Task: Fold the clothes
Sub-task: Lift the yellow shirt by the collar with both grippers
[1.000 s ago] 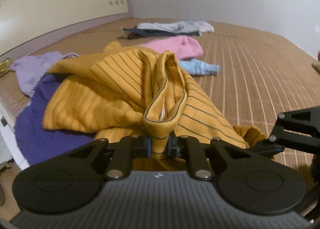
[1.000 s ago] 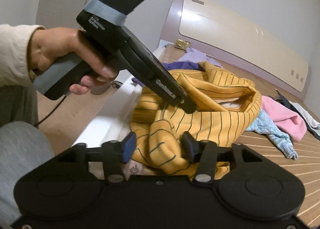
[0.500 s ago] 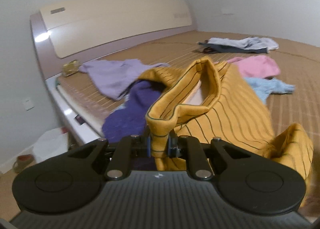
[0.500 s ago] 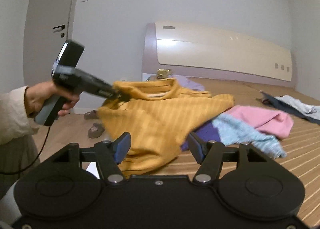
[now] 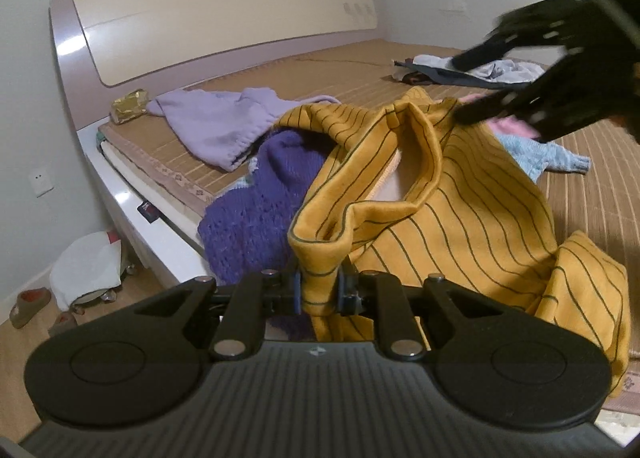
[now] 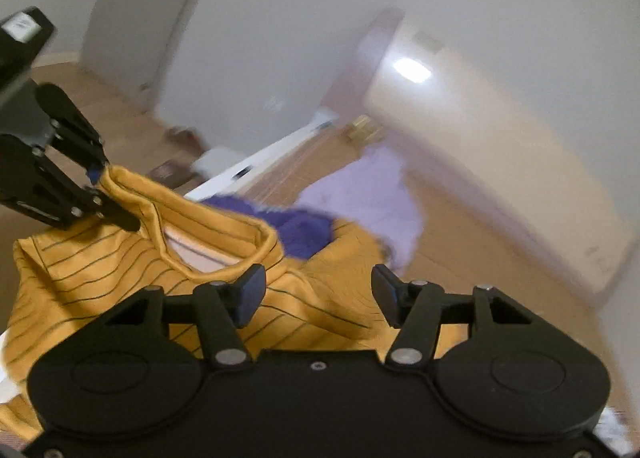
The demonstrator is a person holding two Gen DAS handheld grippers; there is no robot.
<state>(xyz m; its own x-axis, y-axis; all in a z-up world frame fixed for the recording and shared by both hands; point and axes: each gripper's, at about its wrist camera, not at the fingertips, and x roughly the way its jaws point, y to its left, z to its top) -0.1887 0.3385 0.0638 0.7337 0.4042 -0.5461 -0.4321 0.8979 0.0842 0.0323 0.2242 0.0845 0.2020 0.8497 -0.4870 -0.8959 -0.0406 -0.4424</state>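
Left gripper (image 5: 319, 293) pinching ribbed collar of soft, pinstriped mustard shirt (image 5: 472, 218); right gripper (image 6: 318, 296) spread, empty.

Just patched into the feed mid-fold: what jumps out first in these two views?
The mustard-yellow shirt with thin dark stripes fills the middle of both views, its collar clamped in the left hand-held gripper. The right hand-held gripper hangs open just above the shirt's shoulder area. Behind the shirt on the bed's woven mat lie a dark purple knit and a pale lilac garment.
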